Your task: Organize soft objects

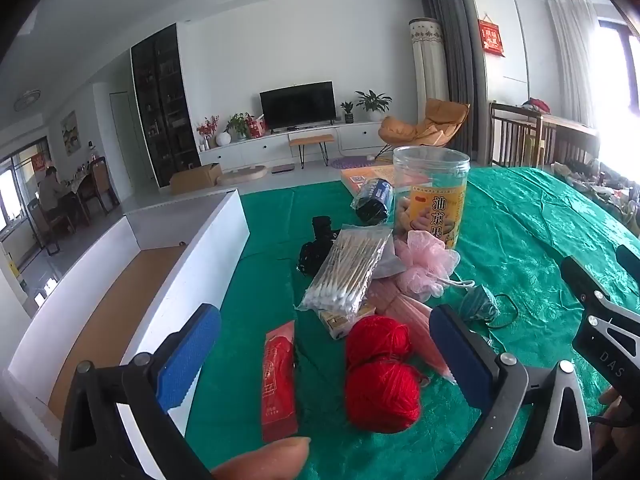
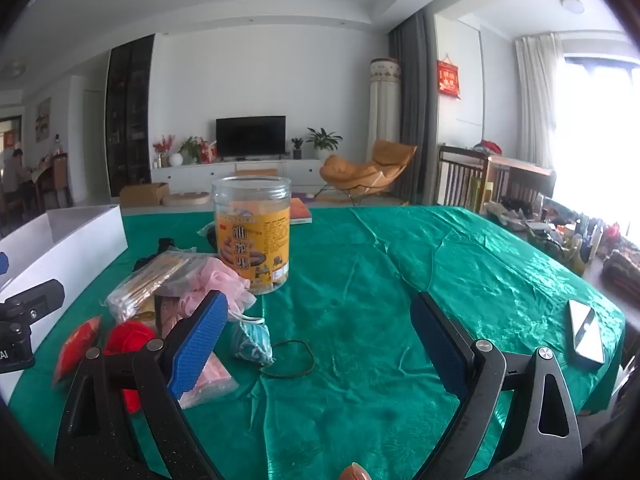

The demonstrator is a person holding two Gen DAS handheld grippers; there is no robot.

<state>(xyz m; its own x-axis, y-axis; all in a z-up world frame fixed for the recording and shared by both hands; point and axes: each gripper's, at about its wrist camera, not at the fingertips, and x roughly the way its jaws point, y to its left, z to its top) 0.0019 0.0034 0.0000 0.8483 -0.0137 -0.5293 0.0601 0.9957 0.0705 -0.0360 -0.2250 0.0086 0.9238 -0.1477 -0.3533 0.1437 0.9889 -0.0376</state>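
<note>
Left wrist view shows two red yarn balls [image 1: 380, 376] touching each other near the front edge of the green tablecloth [image 1: 520, 240], between the wide-apart, empty blue pads of the left gripper [image 1: 324, 364]. One pink mesh pouf [image 1: 424, 268], one clear bag of cotton swabs [image 1: 344, 276], one red flat packet [image 1: 278, 380] and one clear plastic jar with a yellow label [image 1: 432, 196] crowd the middle. One white open box [image 1: 132, 280] sits at the left edge. A black bundle behind the swabs is hard to make out. The right gripper [image 2: 320, 344] also stands open, holding nothing.
</note>
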